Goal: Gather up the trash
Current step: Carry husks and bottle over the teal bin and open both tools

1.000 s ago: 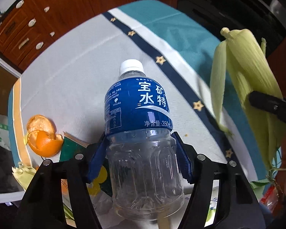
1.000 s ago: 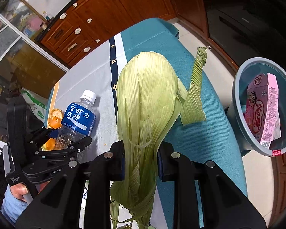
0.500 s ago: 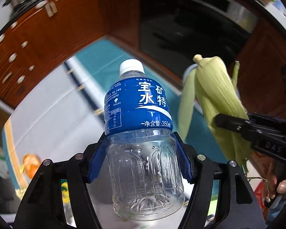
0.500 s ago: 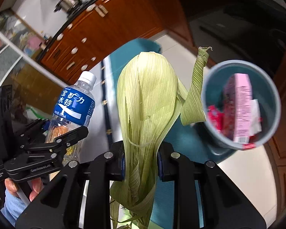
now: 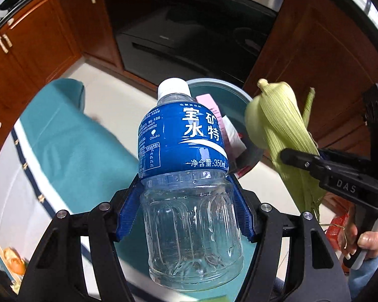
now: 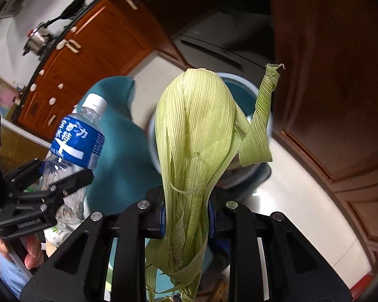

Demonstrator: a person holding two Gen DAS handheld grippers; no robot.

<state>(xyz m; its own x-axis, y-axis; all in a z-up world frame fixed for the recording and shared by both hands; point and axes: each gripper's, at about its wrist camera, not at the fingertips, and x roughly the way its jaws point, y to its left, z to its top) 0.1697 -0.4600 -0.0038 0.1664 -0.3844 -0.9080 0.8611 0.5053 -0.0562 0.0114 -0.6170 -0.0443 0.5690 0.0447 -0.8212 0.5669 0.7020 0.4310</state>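
Both claws are loaded and carried high. The left claw (image 5: 189, 216) is clamped on the plastic bottle (image 5: 186, 176), its blue pads pressed against the clear ribbed lower body just under the blue label, white cap pointing up and away. The bottle looks empty, so it should be very light — but thin, smooth plastic like that can dent under a hard squeeze and slide if the grip loosens. The ribbed waist looks like the sensible hold: it gives the pads something to bite on, where the glossy label probably would not.

The right claw (image 6: 186, 216) is closed on the corn husk (image 6: 199, 130), pinching the bundle low down near its ragged end, with the rounded top standing above the fingers and one loose strip curling off to the side. This is soft, fibrous, featherweight stuff — it will not break, though single leaves could slip out of the bunch or snag on a rim when let go. Gripping the gathered stem, as here, keeps most of it together.

Beyond both items sits the grey-blue bin (image 5: 229, 100) on the floor, with a pink carton (image 5: 211, 108) already inside. From the right wrist view the husk covers much of the bin's mouth. The teal-covered bench (image 5: 70, 146) lies off to the left, below the bottle.
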